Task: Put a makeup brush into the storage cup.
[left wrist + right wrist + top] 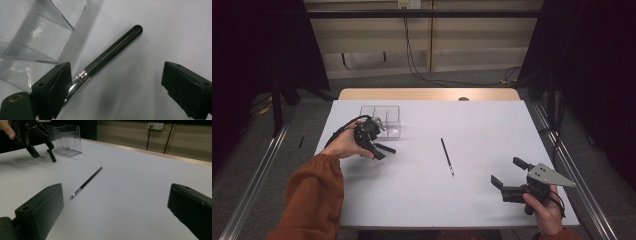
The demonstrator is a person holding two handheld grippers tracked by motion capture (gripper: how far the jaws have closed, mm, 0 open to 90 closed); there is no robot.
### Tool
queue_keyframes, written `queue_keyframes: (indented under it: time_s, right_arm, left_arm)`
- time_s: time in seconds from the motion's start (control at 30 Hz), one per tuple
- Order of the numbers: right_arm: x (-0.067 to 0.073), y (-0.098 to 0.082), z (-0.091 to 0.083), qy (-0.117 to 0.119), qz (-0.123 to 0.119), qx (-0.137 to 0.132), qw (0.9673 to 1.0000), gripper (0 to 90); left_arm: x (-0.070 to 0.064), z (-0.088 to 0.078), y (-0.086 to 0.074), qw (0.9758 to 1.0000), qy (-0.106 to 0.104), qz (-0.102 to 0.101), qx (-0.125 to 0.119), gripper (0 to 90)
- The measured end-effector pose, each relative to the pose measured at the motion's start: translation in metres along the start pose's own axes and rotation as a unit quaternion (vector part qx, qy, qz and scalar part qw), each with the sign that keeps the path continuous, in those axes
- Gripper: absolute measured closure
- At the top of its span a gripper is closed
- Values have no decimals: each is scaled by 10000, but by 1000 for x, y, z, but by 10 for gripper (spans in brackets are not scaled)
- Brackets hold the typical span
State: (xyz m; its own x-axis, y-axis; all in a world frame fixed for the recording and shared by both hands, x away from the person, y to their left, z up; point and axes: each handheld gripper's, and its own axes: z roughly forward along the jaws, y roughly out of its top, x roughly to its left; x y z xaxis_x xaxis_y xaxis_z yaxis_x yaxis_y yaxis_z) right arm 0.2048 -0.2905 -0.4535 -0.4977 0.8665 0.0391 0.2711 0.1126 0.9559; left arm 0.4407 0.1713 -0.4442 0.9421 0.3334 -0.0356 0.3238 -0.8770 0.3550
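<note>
1. High view: the left hand-held gripper [381, 148] sits low over the desk [472, 195] just in front of a clear plastic organiser [382, 119]. Its jaws are spread and point right, and the orange-sleeved forearm comes in from the lower left. The right hand-held gripper [508, 173] rests near the desk's front right corner with its jaws wide apart, empty, and aimed left. A thin black brush [447, 156] lies mid-desk between the two, its long axis running near to far and its tip toward the person.
2. Left gripper view: the jaws stand wide open around a thick black-handled brush [113, 51] that lies flat. One jaw is against its metal collar, and its rounded handle end points away, beside the organiser [37, 32].
3. Right gripper view: the jaws gape, holding nothing. The thin brush [86, 183] lies diagonally ahead with its bristle end nearer.
</note>
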Motion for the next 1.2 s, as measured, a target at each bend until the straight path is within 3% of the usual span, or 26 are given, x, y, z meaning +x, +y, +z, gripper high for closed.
queue_keyframes:
  time_s: [0.27, 0.6, 0.77, 0.9, 1.07, 1.1, 1.2]
  right_arm:
    - [0, 0, 0, 20, -1, -4, 10000, 0]
    - [1, 0, 0, 39, -17, 0, 10000, 0]
    - [0, 0, 0, 32, -24, 7, 10000, 0]
    - [1, 0, 0, 38, -24, -1, 10000, 0]
    - [1, 0, 0, 46, -28, 7, 10000, 0]
    - [1, 0, 0, 46, -28, 5, 10000, 0]
    - [1, 0, 0, 45, -28, 9, 10000, 0]
  left_arm:
    - [1, 7, 5, 9999, 26, -12, 152, 109]
    - [4, 11, 4, 9992, 124, 119, 349, 180]
    - [8, 11, 5, 9990, -2, 134, 419, 232]
    - [9, 10, 4, 9995, -72, 32, 316, 326]
    - [11, 8, 6, 9990, -53, -42, 449, 485]
    - [11, 8, 7, 9990, -43, -143, 411, 519]
    - [12, 7, 7, 9987, -21, -134, 485, 649]
